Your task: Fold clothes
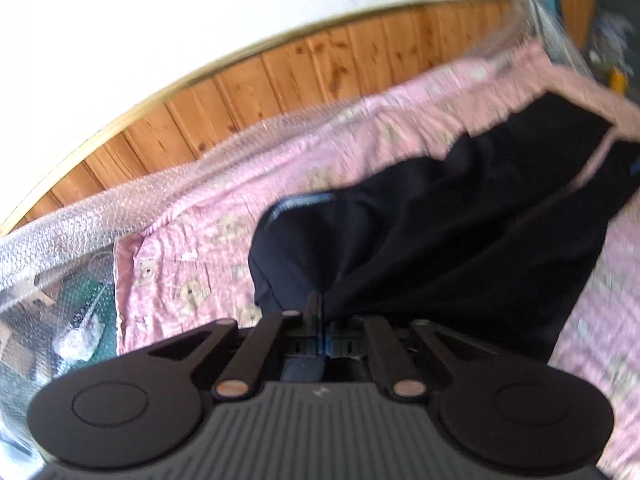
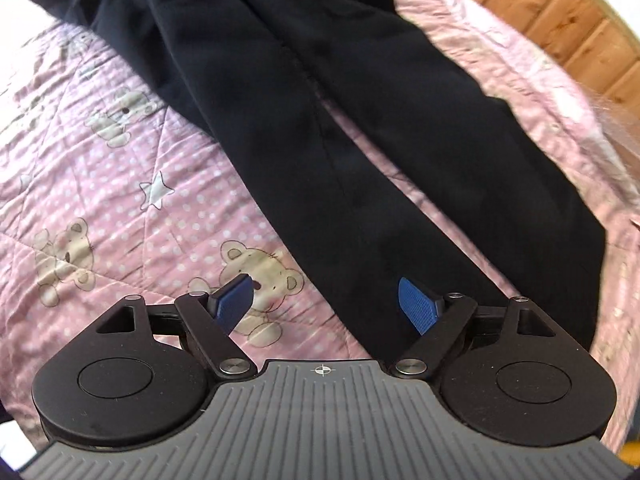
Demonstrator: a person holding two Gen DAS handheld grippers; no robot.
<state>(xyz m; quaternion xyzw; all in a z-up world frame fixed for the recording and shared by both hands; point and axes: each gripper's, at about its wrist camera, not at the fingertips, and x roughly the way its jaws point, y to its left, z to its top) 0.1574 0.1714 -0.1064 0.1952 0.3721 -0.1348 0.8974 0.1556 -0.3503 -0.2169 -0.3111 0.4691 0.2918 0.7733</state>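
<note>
A pink teddy-bear quilt [image 2: 100, 184] carries dark navy trousers [image 2: 360, 128] stretched along it, their edge seemingly pinched in the closed left gripper [image 1: 318, 312], while the right gripper [image 2: 326, 300] hangs spread wide above one trouser leg, empty.

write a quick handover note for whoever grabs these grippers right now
Left gripper: shut on a bunch of the dark trousers, pulling it taut off the pink quilt.
Right gripper: open, holding nothing, hovering over the leg ends.
Trousers: lie stretched along the quilt, legs side by side, no fold visible.
Left: probably grip the leg ends and fold.
</note>
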